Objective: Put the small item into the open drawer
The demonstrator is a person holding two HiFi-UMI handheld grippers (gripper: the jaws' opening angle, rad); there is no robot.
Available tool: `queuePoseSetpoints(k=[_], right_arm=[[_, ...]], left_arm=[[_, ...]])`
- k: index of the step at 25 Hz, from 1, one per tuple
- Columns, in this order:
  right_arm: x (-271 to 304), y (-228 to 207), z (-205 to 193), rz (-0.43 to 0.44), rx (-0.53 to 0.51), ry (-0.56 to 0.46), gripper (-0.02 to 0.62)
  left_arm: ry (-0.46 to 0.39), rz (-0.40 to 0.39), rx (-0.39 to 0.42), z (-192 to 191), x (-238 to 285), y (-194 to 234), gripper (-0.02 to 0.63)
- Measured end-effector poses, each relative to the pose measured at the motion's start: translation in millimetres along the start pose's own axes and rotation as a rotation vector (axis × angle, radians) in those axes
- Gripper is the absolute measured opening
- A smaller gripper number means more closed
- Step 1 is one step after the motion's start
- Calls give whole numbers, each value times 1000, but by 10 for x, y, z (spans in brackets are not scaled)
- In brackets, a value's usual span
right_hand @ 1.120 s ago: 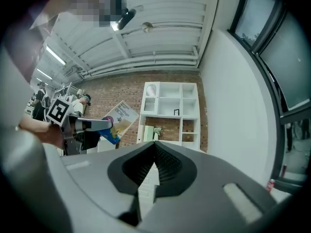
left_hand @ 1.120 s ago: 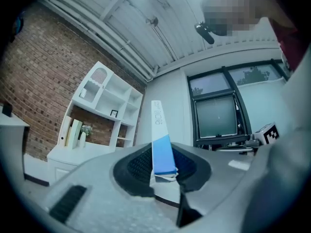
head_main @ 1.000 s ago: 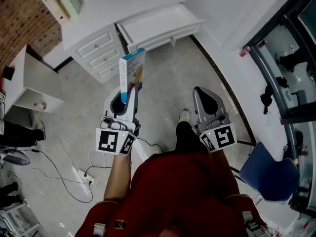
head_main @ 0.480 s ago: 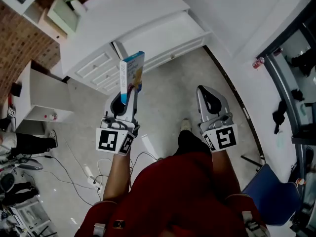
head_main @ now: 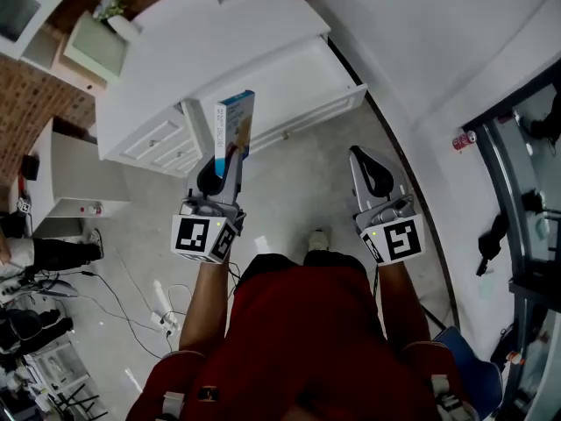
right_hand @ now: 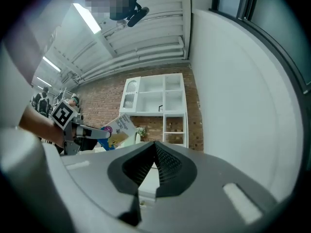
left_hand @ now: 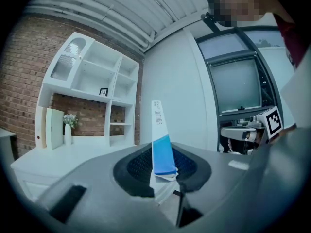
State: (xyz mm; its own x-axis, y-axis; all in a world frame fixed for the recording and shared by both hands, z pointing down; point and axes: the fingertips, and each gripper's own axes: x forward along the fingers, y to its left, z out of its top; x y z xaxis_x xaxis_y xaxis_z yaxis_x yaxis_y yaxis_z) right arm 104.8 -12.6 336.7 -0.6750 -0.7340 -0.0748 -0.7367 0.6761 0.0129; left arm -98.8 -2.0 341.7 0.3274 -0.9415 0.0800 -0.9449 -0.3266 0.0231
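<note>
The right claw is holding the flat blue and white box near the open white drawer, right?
No, the left claw holds the flat blue-and-white cardboard box near the open white drawer; the right claw is shut on nothing. The head view shows it.

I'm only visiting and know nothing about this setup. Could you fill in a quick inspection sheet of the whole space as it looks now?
Surface: pale floor; white dresser ahead.
Job's things: flat blue-and-white carton, upright; open drawer, no contents visible from here.
Clutter: plant in a vase on the dresser.
Grippers: left gripper shut on the carton; right gripper shut, nothing between its jaws.
Cables: cords and a power strip on the floor at the left.
Surroundings: brick wall, blue chair, glass partition at the right.
</note>
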Motion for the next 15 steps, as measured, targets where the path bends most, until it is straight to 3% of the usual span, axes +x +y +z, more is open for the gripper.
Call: queuePoseSetpoints(k=[15], right_arm=[[739,-698,-173,5,-26,48,11]], left_arm=[[113,8,-1,-540,1274,449,72]])
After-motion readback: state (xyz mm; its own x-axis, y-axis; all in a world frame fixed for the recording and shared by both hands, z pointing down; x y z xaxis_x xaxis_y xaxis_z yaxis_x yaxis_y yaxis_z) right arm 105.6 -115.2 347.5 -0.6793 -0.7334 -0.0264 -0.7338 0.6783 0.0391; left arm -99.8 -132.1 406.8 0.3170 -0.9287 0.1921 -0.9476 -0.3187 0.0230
